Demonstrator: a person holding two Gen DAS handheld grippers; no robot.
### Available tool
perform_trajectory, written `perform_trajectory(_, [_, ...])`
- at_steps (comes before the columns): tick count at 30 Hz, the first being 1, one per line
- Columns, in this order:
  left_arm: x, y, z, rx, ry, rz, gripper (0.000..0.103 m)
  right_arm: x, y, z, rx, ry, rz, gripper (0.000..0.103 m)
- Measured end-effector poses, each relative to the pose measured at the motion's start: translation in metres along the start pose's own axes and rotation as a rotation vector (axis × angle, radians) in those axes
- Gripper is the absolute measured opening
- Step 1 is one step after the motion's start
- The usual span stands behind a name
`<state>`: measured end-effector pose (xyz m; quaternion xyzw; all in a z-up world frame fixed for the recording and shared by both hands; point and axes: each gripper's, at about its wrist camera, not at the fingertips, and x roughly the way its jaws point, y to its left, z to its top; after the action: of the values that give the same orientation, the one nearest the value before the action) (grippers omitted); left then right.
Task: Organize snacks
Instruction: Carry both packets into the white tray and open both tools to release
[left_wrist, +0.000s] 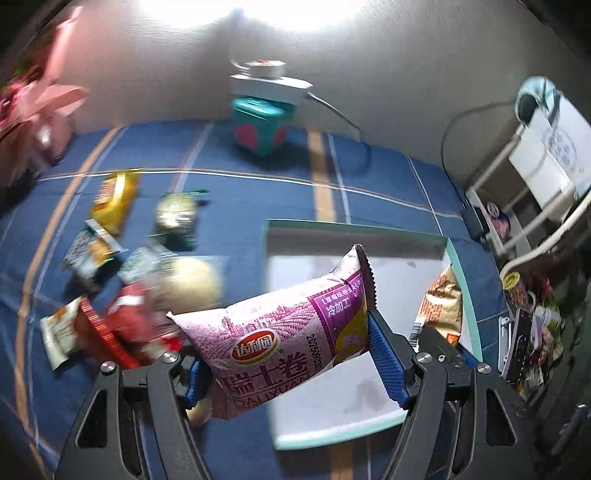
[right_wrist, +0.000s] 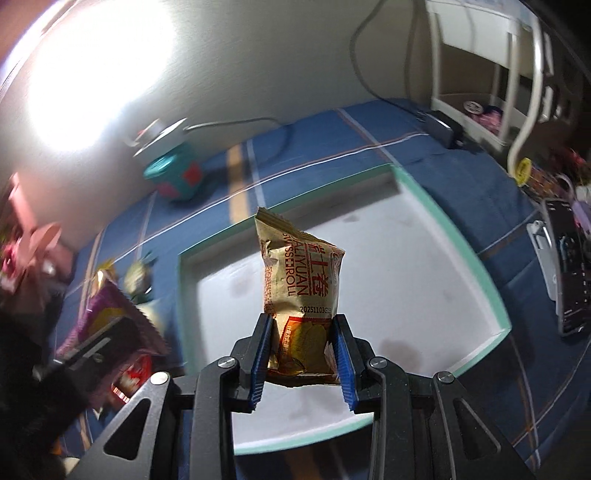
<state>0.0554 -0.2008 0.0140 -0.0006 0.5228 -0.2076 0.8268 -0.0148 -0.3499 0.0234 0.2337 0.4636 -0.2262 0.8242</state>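
Blue bedspread (left_wrist: 258, 192); "DALIYUAN" purple packet (left_wrist: 280, 332)

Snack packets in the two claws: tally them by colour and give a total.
Purple: 1, the purple Swiss roll packet, clamped in the left claw.
Tan: 1, the tan Swiss roll packet, clamped in the right claw above the white tray.
Total: 2

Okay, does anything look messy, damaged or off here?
Mostly no. The white tray has faint dark stains on its floor, and loose snacks lie scattered on the blue cloth. The purple packet and gold packet look intact.
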Motion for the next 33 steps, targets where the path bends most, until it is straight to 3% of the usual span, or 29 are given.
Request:
perform_trajectory(6, [0.037,-0.020,0.005,0.050,0.011,-0.016,0.075,0.017,-0.026,0.021,0.018,-0.024,-0.090,0.035])
perform_trajectory(17, [0.067,-0.033,0.012,0.064,0.014,-0.047,0.078,0.042,-0.049,0.035,0.071,-0.012,-0.130,0.037])
perform_trajectory(22, [0.063,-0.023,0.015,0.035,0.025,-0.031,0.082,0.046,-0.046,0.034,0.056,0.022,-0.149,0.057])
perform_trajectory(27, [0.047,-0.017,0.021,0.031,0.019,0.005,0.089,0.043,-0.045,0.030,0.062,0.064,-0.135,0.064])
perform_trajectory(29, [0.040,-0.013,0.021,0.028,0.018,0.037,0.094,0.040,-0.044,0.029,0.057,0.066,-0.129,0.068])
perform_trajectory(33, [0.026,0.000,0.022,0.029,0.008,0.139,0.094,0.036,-0.041,0.026,0.054,0.080,-0.117,0.084])
